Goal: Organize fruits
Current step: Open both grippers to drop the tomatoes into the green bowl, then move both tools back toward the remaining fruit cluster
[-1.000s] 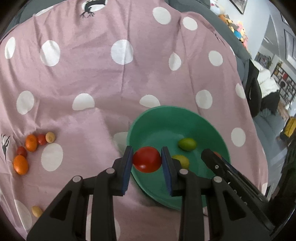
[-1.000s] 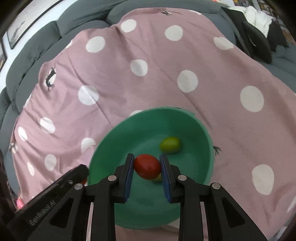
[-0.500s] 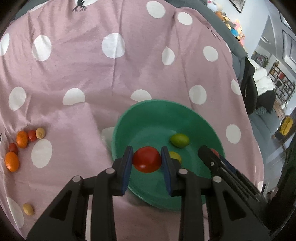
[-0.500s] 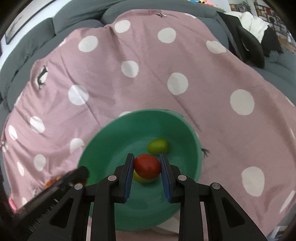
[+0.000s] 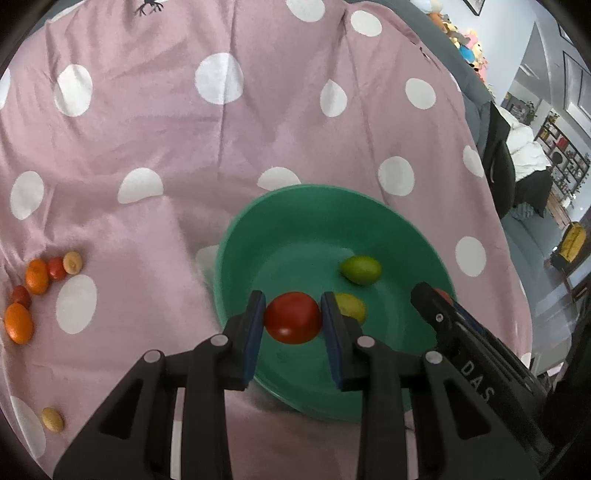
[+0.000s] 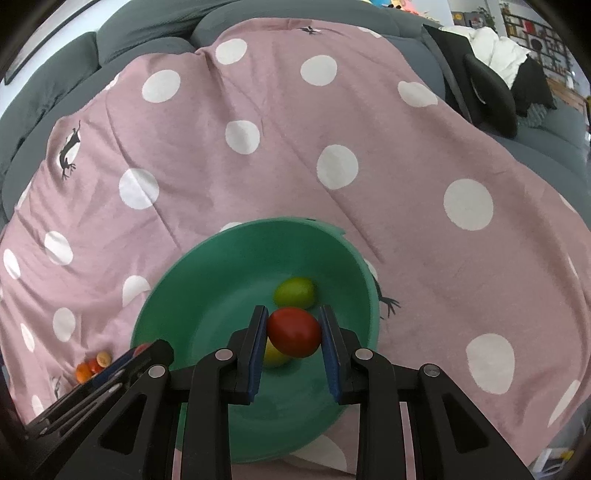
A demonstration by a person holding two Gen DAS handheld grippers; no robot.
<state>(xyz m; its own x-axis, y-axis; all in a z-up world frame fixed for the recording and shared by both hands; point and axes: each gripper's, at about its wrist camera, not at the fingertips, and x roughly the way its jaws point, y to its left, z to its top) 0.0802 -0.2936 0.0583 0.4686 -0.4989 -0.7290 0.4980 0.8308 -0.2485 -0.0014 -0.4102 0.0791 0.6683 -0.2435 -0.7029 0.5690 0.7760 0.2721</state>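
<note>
A green bowl [image 5: 314,221] sits on a pink polka-dot blanket; it also shows in the right wrist view [image 6: 207,288]. In it lie a green lime [image 5: 361,270] and a yellow-green fruit [image 5: 351,306]. My left gripper [image 5: 293,317] is shut on a red tomato [image 5: 292,317], held over the bowl's near left part. My right gripper [image 6: 293,330] is shut on another red tomato [image 6: 294,331], held over the bowl above the yellow-green fruit [image 6: 273,354], with the lime [image 6: 294,292] just beyond.
Several small orange, red and tan fruits [image 5: 37,277] lie on the blanket [image 5: 147,147] left of the bowl, with one tan fruit [image 5: 51,419] nearer. The right gripper's body [image 5: 461,339] shows at the bowl's right rim. Grey sofa cushions [image 6: 147,22] lie behind the blanket.
Both grippers have moved farther over the bowl with their tomatoes still held. In each view the bowl has slid toward the grippers.
</note>
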